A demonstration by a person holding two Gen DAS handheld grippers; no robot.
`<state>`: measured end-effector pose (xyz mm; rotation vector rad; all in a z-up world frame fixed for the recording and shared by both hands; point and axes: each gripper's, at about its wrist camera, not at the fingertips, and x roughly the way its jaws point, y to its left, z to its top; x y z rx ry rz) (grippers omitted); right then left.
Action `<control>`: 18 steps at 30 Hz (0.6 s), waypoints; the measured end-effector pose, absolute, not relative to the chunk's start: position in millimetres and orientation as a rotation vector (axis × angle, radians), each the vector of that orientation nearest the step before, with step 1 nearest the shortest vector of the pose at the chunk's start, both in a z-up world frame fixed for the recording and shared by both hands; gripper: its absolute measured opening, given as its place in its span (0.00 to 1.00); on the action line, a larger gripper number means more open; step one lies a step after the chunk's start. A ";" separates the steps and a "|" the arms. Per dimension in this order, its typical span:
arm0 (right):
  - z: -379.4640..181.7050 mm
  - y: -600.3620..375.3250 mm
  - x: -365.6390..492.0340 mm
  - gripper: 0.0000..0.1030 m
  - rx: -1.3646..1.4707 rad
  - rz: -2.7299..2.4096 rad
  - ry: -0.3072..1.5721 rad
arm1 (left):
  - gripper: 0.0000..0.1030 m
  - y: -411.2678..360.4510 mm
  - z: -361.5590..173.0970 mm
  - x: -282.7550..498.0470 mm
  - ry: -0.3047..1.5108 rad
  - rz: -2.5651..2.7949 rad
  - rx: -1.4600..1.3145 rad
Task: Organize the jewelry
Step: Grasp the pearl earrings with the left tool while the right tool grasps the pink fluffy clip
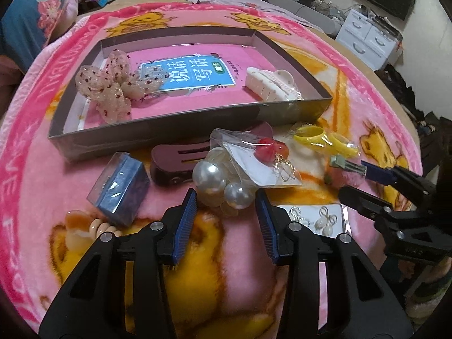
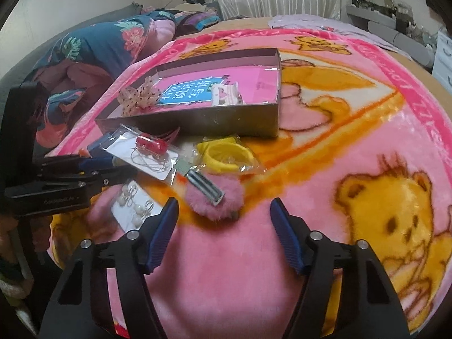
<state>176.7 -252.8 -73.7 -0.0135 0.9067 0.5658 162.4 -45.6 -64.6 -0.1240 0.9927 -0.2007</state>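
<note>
A grey open box (image 1: 180, 125) (image 2: 214, 120) lies on a pink bear blanket and holds a sheer dotted bow (image 1: 108, 84) and a white claw clip (image 1: 272, 84). In front lie a pearl hair piece (image 1: 217, 183), a bagged red earring card (image 1: 265, 155) (image 2: 152, 148), a maroon claw clip (image 1: 175, 161), a blue box (image 1: 118, 188), bagged yellow rings (image 1: 325, 139) (image 2: 226, 154), a pink fluffy clip (image 2: 214, 197) and a pearl earring card (image 1: 316, 220) (image 2: 135, 206). My left gripper (image 1: 226, 202) is open around the pearl piece. My right gripper (image 2: 223, 212) is open just before the fluffy clip.
An orange and cream hair clip (image 1: 84, 228) lies at the left front. A folded floral quilt (image 2: 93, 50) sits beyond the blanket's left side. White drawers (image 1: 370, 36) and a cluttered shelf stand at the far right.
</note>
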 end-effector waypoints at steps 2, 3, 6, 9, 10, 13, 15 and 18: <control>-74.6 -250.5 181.4 0.55 -0.012 0.569 0.908 | 0.34 -45.1 -64.8 163.8 0.990 -0.201 -0.133; -74.8 -248.9 183.2 0.52 -0.014 0.572 0.906 | 0.34 -45.0 -65.0 164.5 0.990 -0.201 -0.137; -74.8 -247.5 184.2 0.32 -0.013 0.596 0.896 | 0.37 -44.7 -65.8 165.1 0.990 -0.202 -0.157; -74.9 -249.6 181.6 0.29 -0.010 0.604 0.891 | 0.38 -43.1 -65.9 168.2 0.984 -0.195 -0.184; -74.4 -250.9 180.6 0.28 -0.006 0.605 0.889 | 0.38 -43.1 -65.9 169.3 0.982 -0.195 -0.186; -71.9 -254.9 178.3 0.28 0.001 0.604 0.883 | 0.38 -45.1 -67.1 170.6 0.979 -0.188 -0.176; -70.1 -258.5 176.6 0.28 0.008 0.598 0.879 | 0.37 -45.5 -67.4 170.8 0.980 -0.187 -0.169; -67.2 -262.5 173.9 0.28 0.021 0.598 0.877 | 0.37 -44.4 -66.9 170.3 0.978 -0.190 -0.181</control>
